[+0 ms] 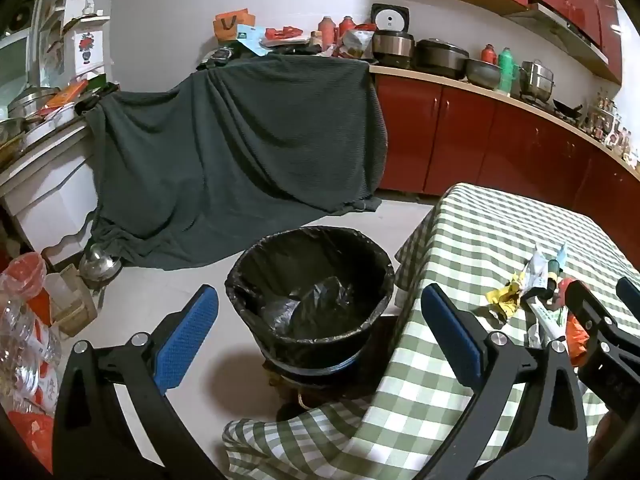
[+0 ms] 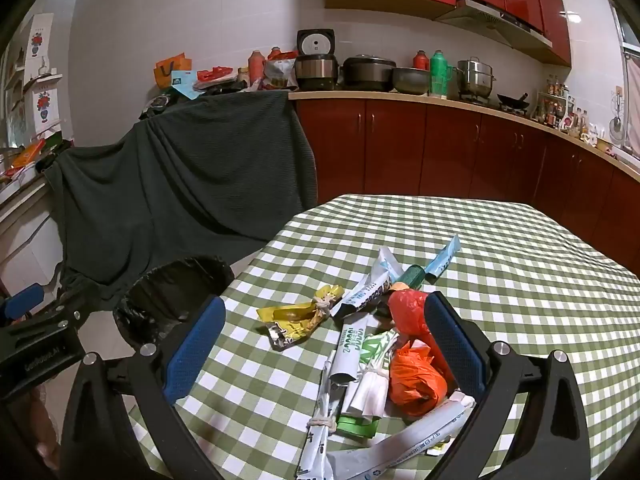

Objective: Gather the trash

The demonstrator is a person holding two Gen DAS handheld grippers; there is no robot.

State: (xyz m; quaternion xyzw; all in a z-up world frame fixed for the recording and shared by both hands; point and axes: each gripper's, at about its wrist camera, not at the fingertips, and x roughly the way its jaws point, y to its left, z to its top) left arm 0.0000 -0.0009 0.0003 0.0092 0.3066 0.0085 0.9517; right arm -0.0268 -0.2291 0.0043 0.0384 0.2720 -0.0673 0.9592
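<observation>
The right gripper (image 2: 322,344) has its jaws wide and empty, straddling a heap of wrappers (image 2: 360,364) and an orange bag (image 2: 414,380) on the checked bench (image 2: 520,272); the long wrappers run roughly fore-and-aft between the pads, so it is the nearer one for a pick. The left gripper (image 1: 320,336) also has wide, empty jaws, over the bin (image 1: 310,284) on the floor left of the bench. The bin seems to hold only its liner.

Home kitchen: red cabinets (image 2: 400,140), rice cooker (image 2: 316,66)
</observation>
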